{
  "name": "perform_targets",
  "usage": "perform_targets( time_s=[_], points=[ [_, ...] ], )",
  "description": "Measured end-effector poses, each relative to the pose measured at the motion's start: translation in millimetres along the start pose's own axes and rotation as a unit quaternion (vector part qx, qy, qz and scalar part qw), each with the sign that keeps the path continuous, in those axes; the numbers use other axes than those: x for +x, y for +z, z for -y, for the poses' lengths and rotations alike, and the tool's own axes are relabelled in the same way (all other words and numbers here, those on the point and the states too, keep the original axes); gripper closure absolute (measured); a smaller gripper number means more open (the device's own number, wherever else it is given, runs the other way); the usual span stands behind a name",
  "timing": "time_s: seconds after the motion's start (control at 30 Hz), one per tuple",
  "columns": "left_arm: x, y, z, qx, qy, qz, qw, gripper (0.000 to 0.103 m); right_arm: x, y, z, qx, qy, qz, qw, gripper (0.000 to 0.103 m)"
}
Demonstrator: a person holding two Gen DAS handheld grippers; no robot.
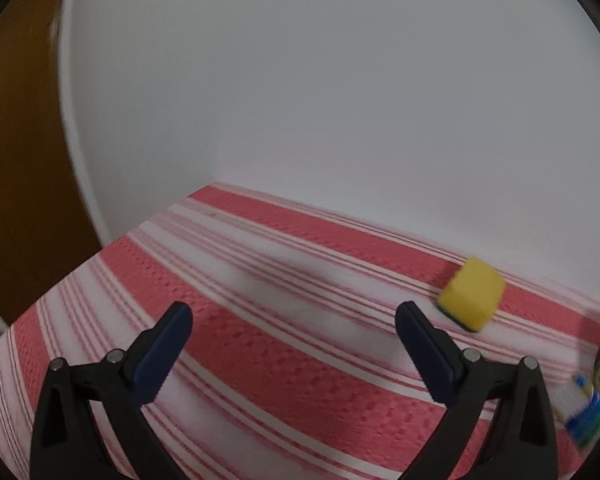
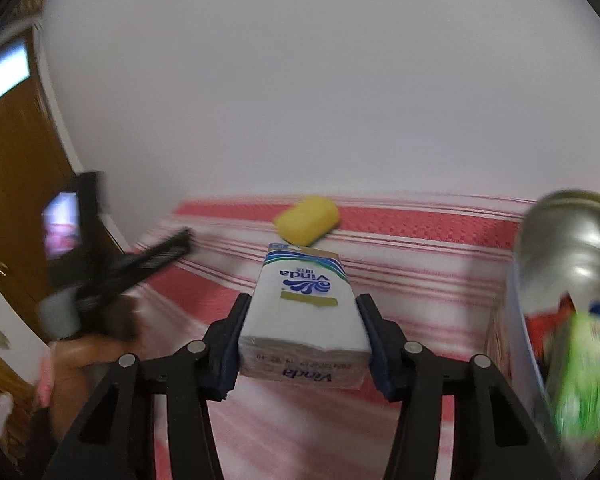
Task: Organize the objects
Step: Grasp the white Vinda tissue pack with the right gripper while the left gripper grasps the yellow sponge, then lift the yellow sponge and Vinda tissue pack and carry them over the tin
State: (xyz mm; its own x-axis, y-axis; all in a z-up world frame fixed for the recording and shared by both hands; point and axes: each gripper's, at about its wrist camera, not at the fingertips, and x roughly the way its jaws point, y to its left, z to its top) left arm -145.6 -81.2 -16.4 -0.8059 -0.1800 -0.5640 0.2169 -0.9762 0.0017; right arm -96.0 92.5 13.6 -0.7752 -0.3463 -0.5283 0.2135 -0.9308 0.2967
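The right gripper [image 2: 300, 320] squeezes a white tissue pack [image 2: 306, 312] between its two fingers and holds it above the red and white striped cloth [image 2: 400, 280]. A yellow sponge [image 2: 306, 220] lies farther away on the cloth, close to the white wall [image 2: 300, 80]. On the right sits a clear bin [image 2: 528, 344] with a shiny can [image 2: 568, 240] inside. The left gripper [image 1: 294, 332] is wide open, holding nothing.

Both the left gripper [image 1: 294, 322] and the right gripper [image 2: 302, 322] have black plastic arms, silver round screws and dark blue pads.
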Motion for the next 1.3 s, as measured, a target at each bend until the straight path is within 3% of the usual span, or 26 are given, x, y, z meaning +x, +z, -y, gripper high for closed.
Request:
perform_targets(
  time_s=[0.13,0.23,0.33,0.4,0.57,0.7,0.73,0.8,0.9,1.0,1.13,1.3],
  points=[
    [-5,-1,13,0.033,-0.021,0.004,0.9992,0.001,-18,-14,0,0.007,0.022,-0.002,1.000,0.049],
    [-9,0,20,0.036,-0.052,0.005,0.9980,0.001,-39,-11,7,0.008,0.014,0.042,0.999,0.049],
    [-5,2,38,0.050,-0.106,-0.008,0.9931,0.001,-65,-1,17,0.017,0.004,0.087,0.996,0.049],
    [0,8,62,0.091,-0.106,-0.009,0.9902,0.001,-80,3,23,0.014,-0.023,0.119,0.993,0.049],
    [34,23,110,0.167,-0.107,-0.035,0.9795,0.001,-89,10,46,0.053,-0.036,0.129,0.990,0.049],
    [63,23,140,0.188,-0.126,-0.073,0.9713,0.010,-90,10,55,0.064,-0.048,0.129,0.988,0.049],
    [70,23,145,0.191,-0.123,-0.083,0.9703,0.014,-90,10,55,0.065,-0.051,0.130,0.988,0.049],
    [88,19,154,0.198,-0.109,-0.126,0.9659,0.035,-89,10,56,0.065,-0.056,0.130,0.988,0.049],
    [91,26,142,0.160,-0.148,-0.135,0.9666,0.043,-94,9,58,0.065,-0.053,0.130,0.988,0.049],
    [87,32,128,0.127,-0.152,-0.121,0.9727,0.045,-93,9,49,0.057,-0.060,0.131,0.988,0.049],
    [55,38,108,0.086,-0.143,-0.037,0.9853,0.045,-95,7,44,0.044,-0.075,0.144,0.986,0.049],
    [7,30,103,0.055,-0.106,0.016,0.9927,0.045,-98,8,43,0.023,-0.096,0.175,0.980,0.049]
  ],
)
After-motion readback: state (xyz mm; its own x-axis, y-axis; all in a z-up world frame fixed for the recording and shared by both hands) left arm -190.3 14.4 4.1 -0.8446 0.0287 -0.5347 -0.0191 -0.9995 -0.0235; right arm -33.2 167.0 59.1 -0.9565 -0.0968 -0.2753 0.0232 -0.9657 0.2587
